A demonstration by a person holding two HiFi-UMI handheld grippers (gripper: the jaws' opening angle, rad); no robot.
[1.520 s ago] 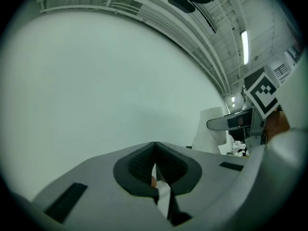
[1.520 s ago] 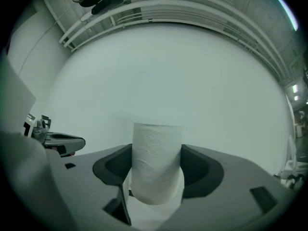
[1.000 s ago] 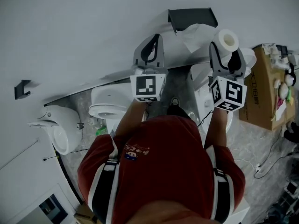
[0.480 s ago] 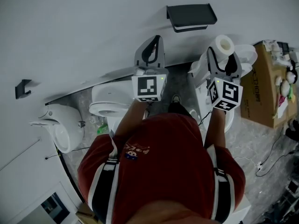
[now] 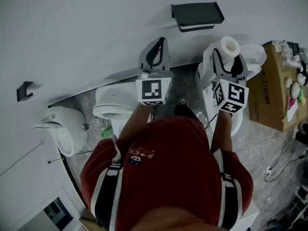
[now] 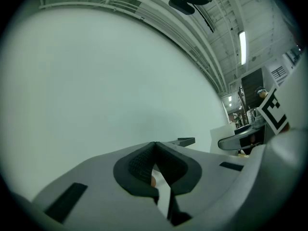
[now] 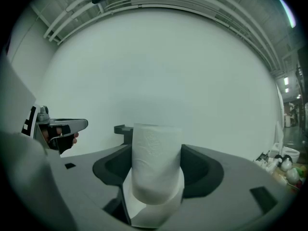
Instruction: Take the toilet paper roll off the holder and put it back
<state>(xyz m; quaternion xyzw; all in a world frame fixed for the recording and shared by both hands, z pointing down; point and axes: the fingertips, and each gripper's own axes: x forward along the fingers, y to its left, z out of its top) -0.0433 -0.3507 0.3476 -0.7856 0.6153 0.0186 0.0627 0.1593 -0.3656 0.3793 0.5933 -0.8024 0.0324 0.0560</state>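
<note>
Since a second ago we lowered the toilet paper roll (image 5: 230,45) clear of the holder (image 5: 197,14), with the right gripper (image 7: 155,177) fingers clamped on it and the left gripper (image 6: 155,165) fingers together. We feared the soft roll could squash or slip on re-hanging.

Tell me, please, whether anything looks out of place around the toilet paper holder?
Yes: the toilet paper roll is off the wall holder, which is empty. The right gripper has the roll clamped between its fingers, clear of the holder. Nothing looks spilled or damaged.
</note>
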